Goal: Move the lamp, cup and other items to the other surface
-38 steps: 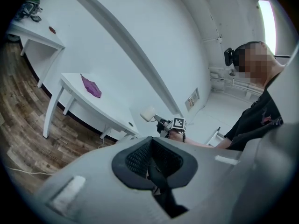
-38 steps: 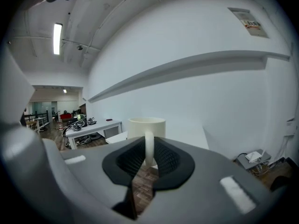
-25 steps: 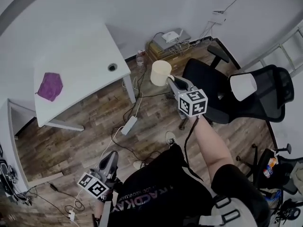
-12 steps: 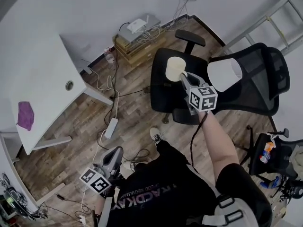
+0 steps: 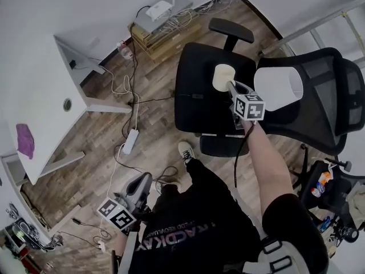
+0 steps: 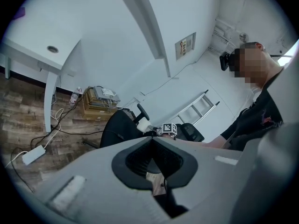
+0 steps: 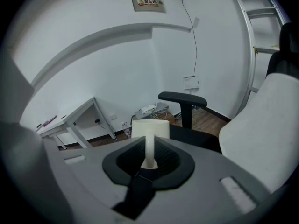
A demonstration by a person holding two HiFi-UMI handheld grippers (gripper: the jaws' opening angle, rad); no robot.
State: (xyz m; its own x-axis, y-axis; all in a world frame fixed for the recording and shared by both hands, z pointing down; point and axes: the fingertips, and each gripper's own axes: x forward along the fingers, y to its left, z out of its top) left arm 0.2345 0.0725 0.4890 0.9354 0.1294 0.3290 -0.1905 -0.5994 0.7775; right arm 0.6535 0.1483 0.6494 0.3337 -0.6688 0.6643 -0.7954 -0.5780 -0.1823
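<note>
Cup (image 5: 223, 76), cream, is hanging over the black seat of the office chair (image 5: 197, 99), near its rear edge. Mouth is facing up toward the head camera; only cream inner wall is showing in it. It is sitting upright, with its handle pointing back at the right gripper (image 5: 232, 88).

Right gripper view: the jaws are clamping the cup's handle, the pads pressing it from both sides, and the cup body is standing just beyond the tips. The chair's armrest (image 7: 183, 98) is showing behind it.

White lampshade (image 5: 278, 87) is showing just beside the cup, against the chair's mesh backrest. Its base is hidden, so I cannot tell what it is standing on.

Left gripper (image 5: 145, 181) is hanging low at the person's side over the wooden floor (image 5: 97, 153), well apart from the chair. Left gripper view: the jaws are meeting at the tips, with nothing between them.

Further out, a stack of boxes (image 5: 168, 33) by the wall is carrying a white router (image 5: 159, 9) and loose cables. A power strip (image 5: 130, 141) is lying on the floor. The white table (image 5: 34, 84) at left is bearing a purple cloth (image 5: 24, 140) near its edge.
</note>
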